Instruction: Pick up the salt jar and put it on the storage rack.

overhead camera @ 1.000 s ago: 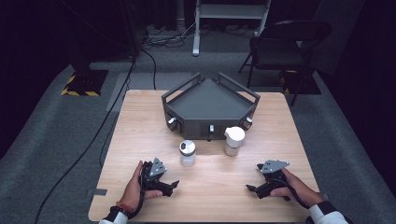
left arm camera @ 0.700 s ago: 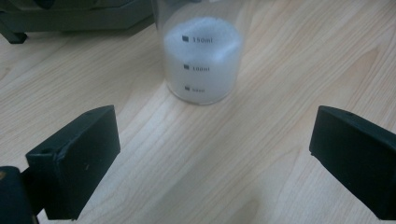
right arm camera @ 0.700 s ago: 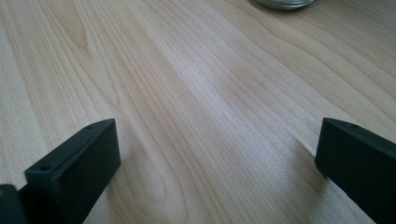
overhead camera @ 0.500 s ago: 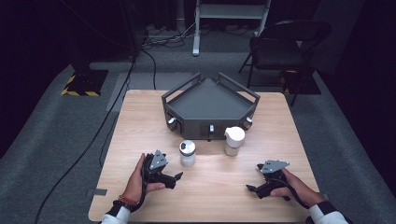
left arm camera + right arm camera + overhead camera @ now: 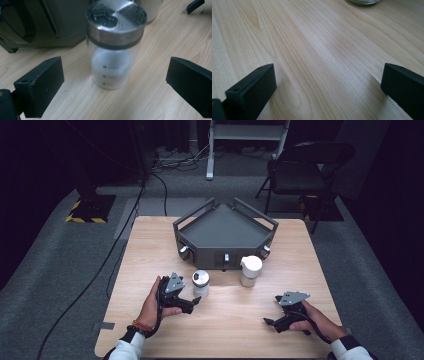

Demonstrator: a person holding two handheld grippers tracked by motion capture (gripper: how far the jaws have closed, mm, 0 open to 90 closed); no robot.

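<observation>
Here we line the left tool (image 5: 196, 301) up on the glass jar (image 5: 115, 45), jaws spread either side, not touching; jar stands just before the grey tray (image 5: 223, 228). Right tool (image 5: 270, 322) released, resting on worktop (image 5: 317, 57).

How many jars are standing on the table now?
2. The metal-lidded jar stands before the left gripper; the white-lidded jar stands to its right, near the grey tray. The tray may hide others.
</observation>
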